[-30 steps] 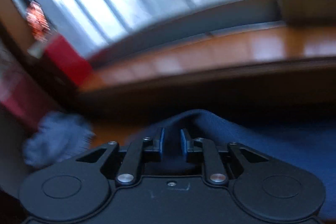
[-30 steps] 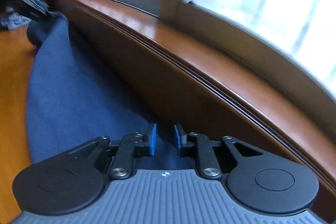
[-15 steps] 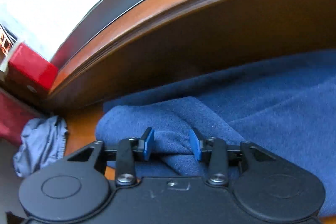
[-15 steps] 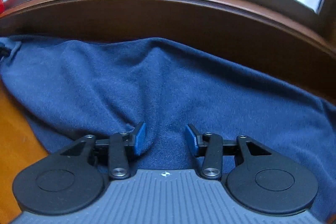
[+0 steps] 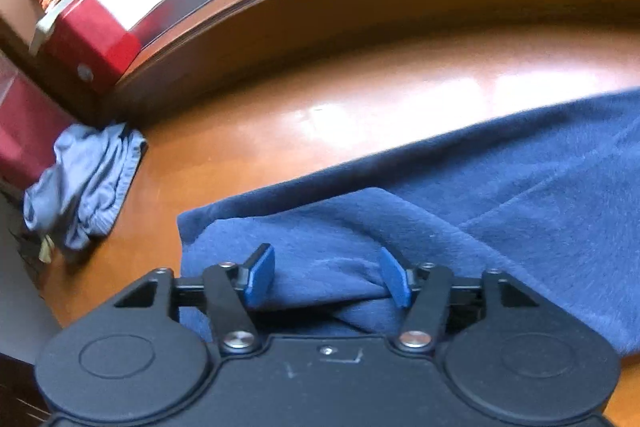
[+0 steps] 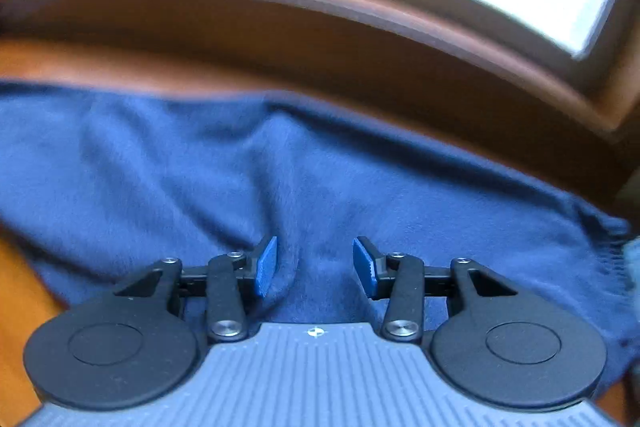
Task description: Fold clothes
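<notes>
Navy fleece garment point(image 5: 500, 195) is spread on the wooden tabletop point(image 5: 340, 115) below the window sill. Left gripper point(image 5: 326, 277) and right gripper point(image 6: 316, 263) are held wide apart over bunched folds, likely so each edge can lie flat. Grey crumpled garment point(image 5: 84, 179) is left aside.

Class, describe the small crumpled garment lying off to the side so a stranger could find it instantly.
Start at the wooden table below the window sill, then go to its far left corner beside the red box. There lies the grey-blue garment, crumpled in a heap. Unlike the dark blue cloth spread nearby, it is pale, small and bunched.
</notes>
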